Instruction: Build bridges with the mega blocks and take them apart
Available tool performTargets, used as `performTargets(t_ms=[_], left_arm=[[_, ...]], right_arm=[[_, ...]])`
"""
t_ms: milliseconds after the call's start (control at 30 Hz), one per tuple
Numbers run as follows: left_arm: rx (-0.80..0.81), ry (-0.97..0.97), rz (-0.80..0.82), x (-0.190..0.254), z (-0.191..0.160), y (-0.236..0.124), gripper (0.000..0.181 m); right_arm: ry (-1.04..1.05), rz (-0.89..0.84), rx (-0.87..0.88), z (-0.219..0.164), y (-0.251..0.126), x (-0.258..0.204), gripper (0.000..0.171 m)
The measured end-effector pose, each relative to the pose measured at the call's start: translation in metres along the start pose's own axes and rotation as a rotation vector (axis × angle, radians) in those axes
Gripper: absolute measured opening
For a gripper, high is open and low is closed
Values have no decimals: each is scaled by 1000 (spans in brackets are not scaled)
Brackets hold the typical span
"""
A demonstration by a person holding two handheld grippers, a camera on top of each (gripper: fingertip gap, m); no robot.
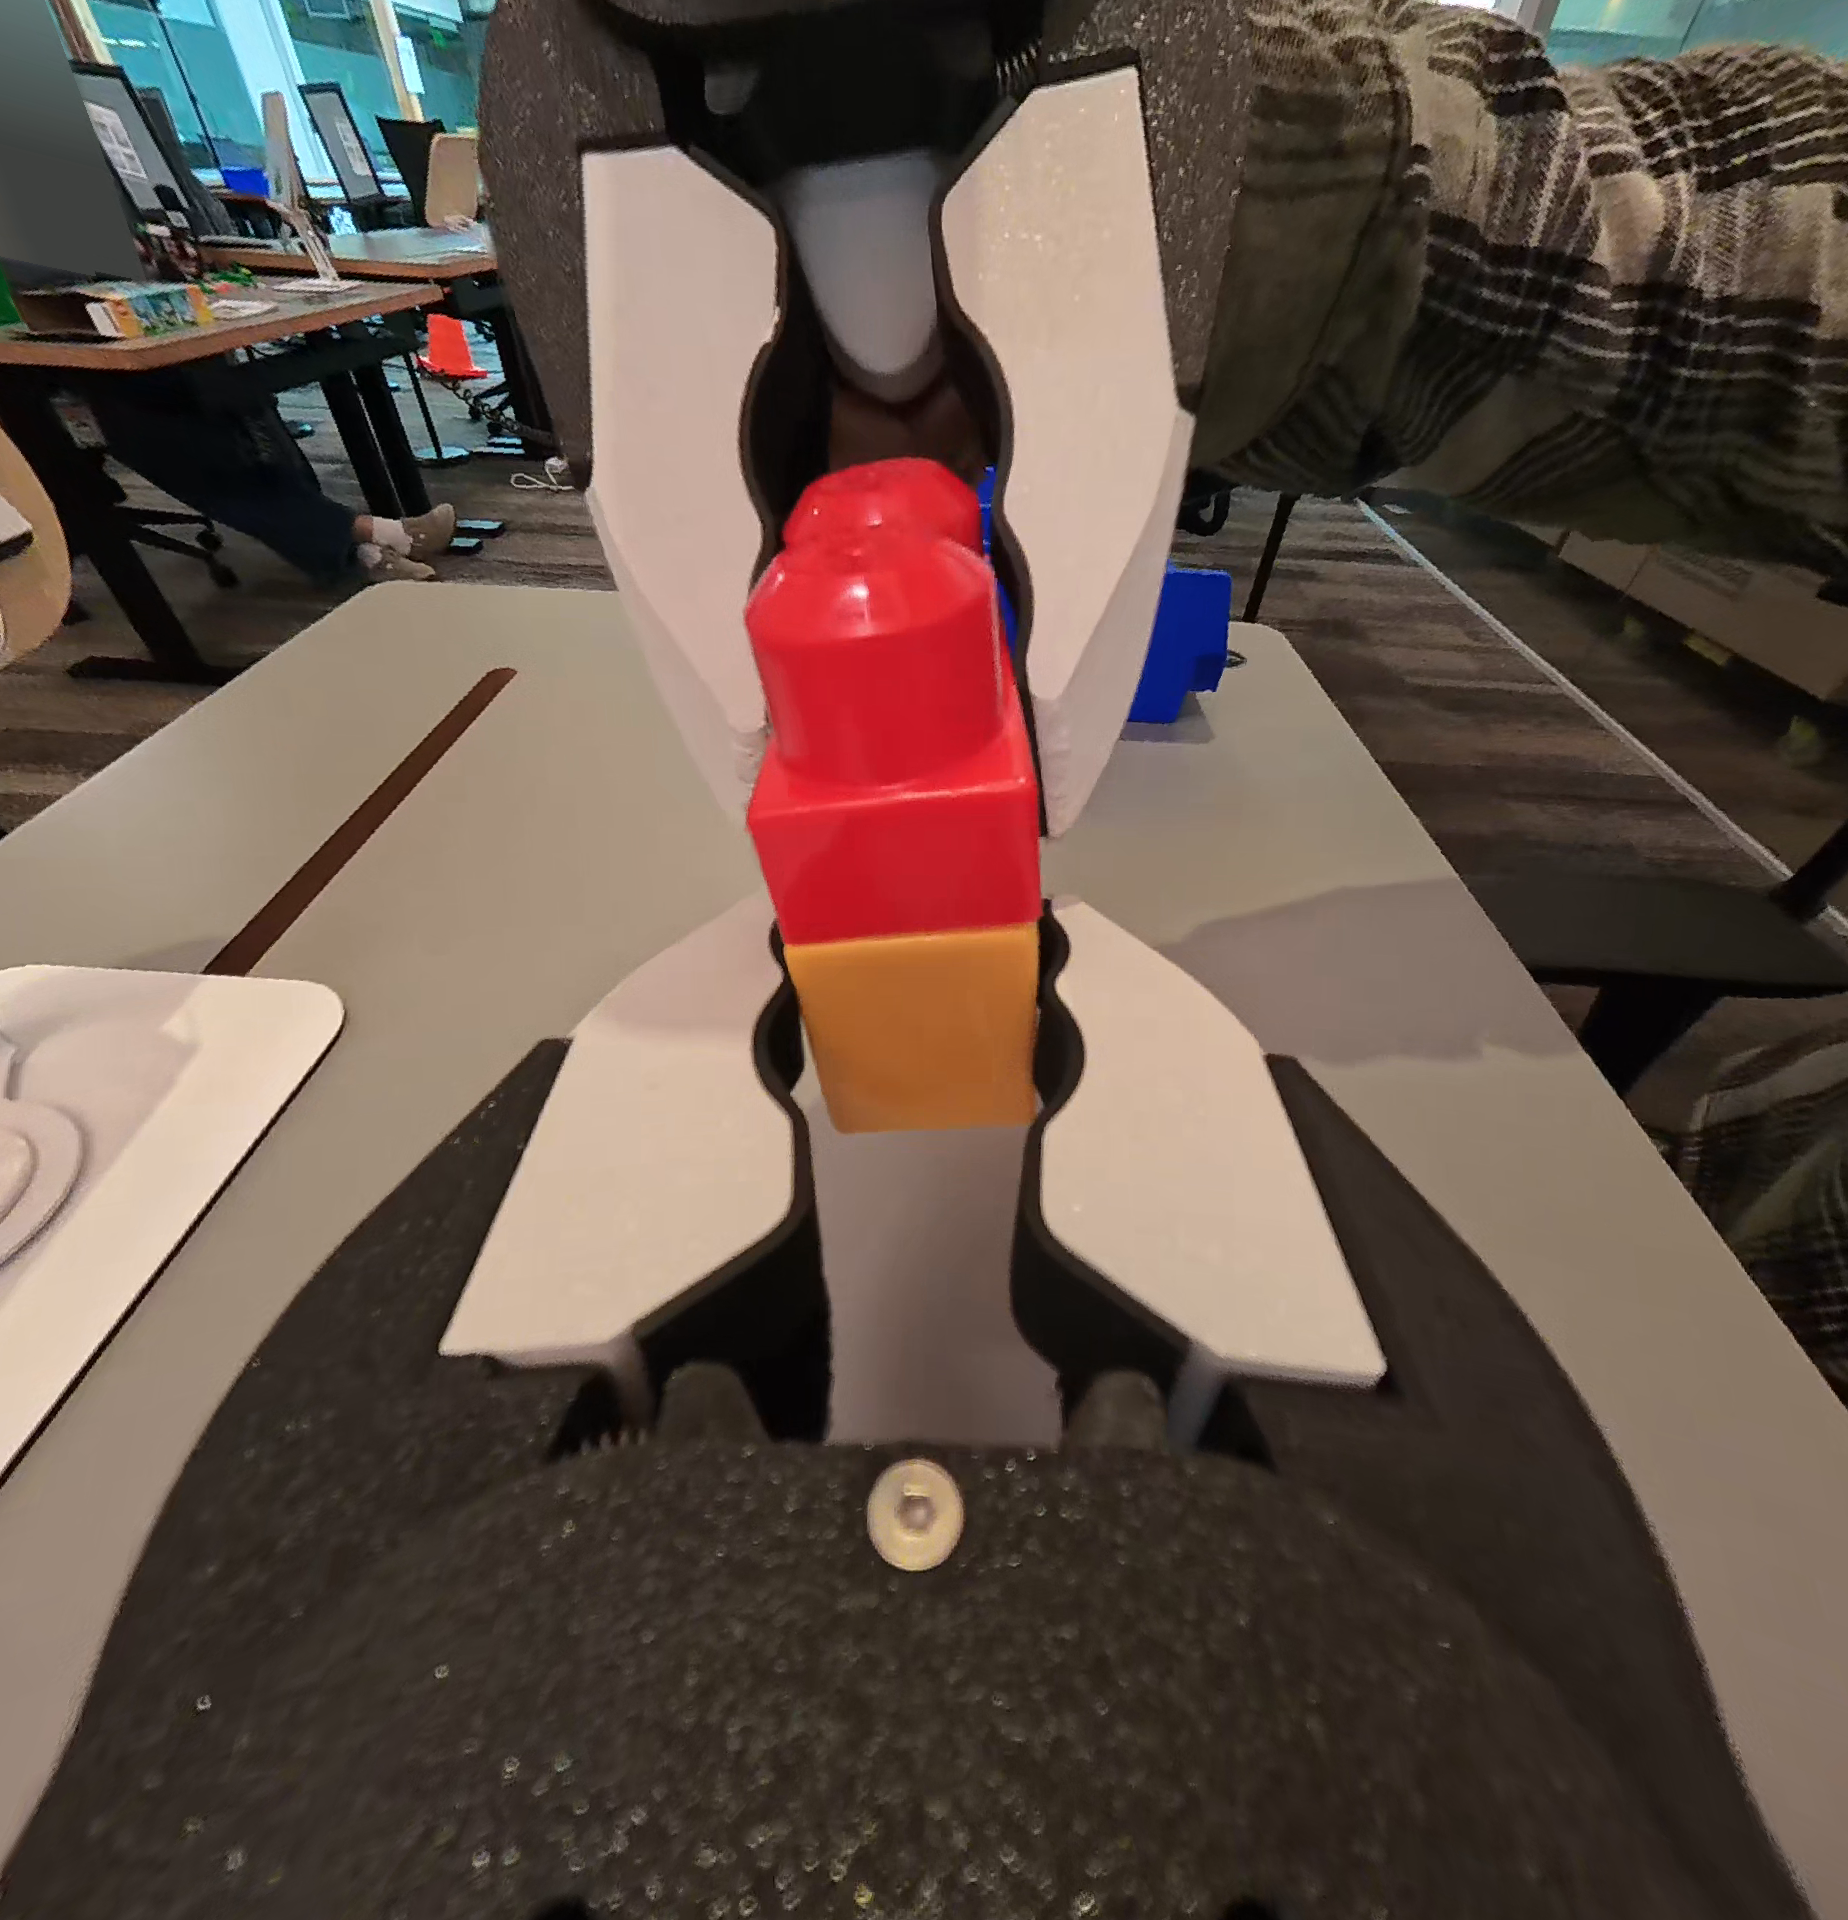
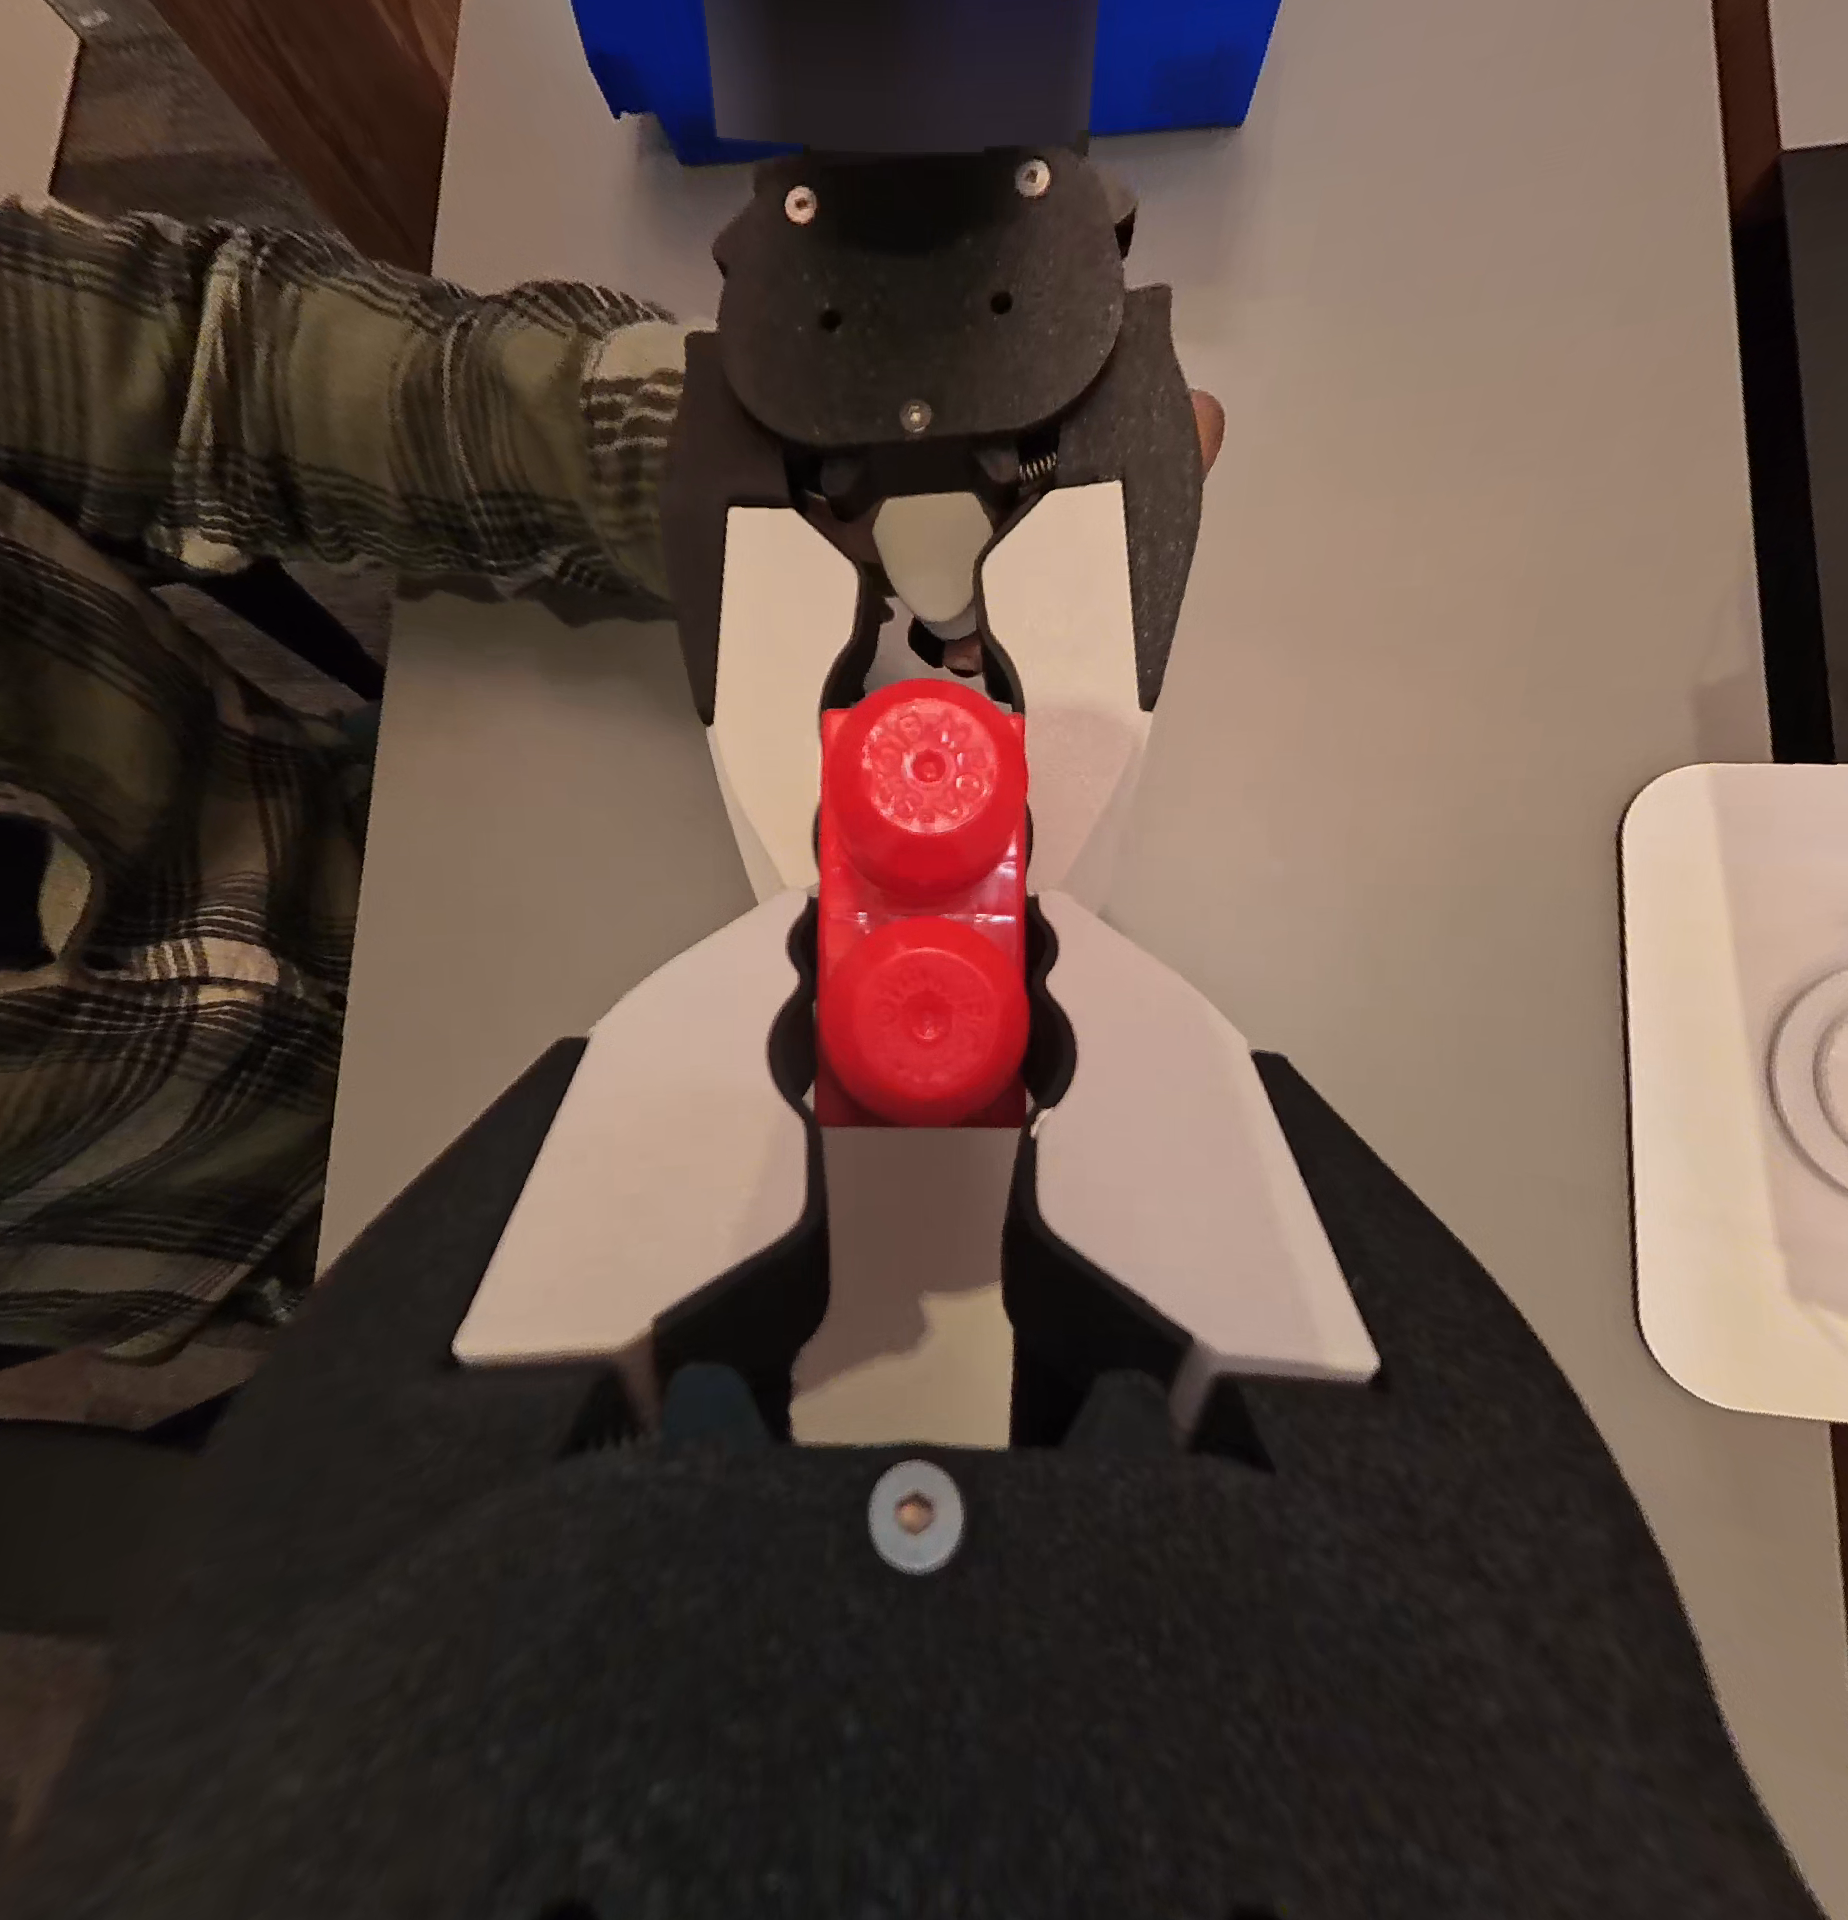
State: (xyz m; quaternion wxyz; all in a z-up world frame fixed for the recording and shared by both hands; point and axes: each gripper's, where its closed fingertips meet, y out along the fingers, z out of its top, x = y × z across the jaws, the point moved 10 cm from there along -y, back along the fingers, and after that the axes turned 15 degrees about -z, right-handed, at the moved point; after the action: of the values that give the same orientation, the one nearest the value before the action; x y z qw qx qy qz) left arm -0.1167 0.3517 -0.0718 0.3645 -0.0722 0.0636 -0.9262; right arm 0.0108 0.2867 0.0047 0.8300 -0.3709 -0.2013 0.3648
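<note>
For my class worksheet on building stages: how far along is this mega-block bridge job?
Done: a red block sits stacked on a yellow block. In hand: the left tongs clamp the yellow block, and the right tongs clamp the red block. Whether they are joining or separating them, I cannot tell. Left: no bridge span is visible.

This is an open-plan office or lab workspace. Beyond the grey table [image 1: 484, 831] stand rows of wood-topped desks [image 1: 203, 322] on black legs with monitors [image 1: 120, 135], office chairs [image 1: 411, 156] and big glass windows [image 1: 276, 62] behind them, over a dark striped carpet [image 1: 463, 540]. An orange cone [image 1: 450, 348] sits on the floor under a desk, a small cardboard box [image 1: 120, 309] lies on one desktop, and a seated person's legs [image 1: 380, 535] show beneath another.
</note>
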Motion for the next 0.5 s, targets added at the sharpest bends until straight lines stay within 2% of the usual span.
performTargets(t_ms=[200,333,500], left_arm=[[42,-32,-38,0,1,-2,40],[127,-99,-85,-2,1,-12,40],[218,-149,-119,-6,-2,-24,40]], right_arm=[[-50,-29,20,4,-3,-4,36],[-121,-93,130,4,-18,-5,54],[-169,-205,171,-3,-38,-5,68]])
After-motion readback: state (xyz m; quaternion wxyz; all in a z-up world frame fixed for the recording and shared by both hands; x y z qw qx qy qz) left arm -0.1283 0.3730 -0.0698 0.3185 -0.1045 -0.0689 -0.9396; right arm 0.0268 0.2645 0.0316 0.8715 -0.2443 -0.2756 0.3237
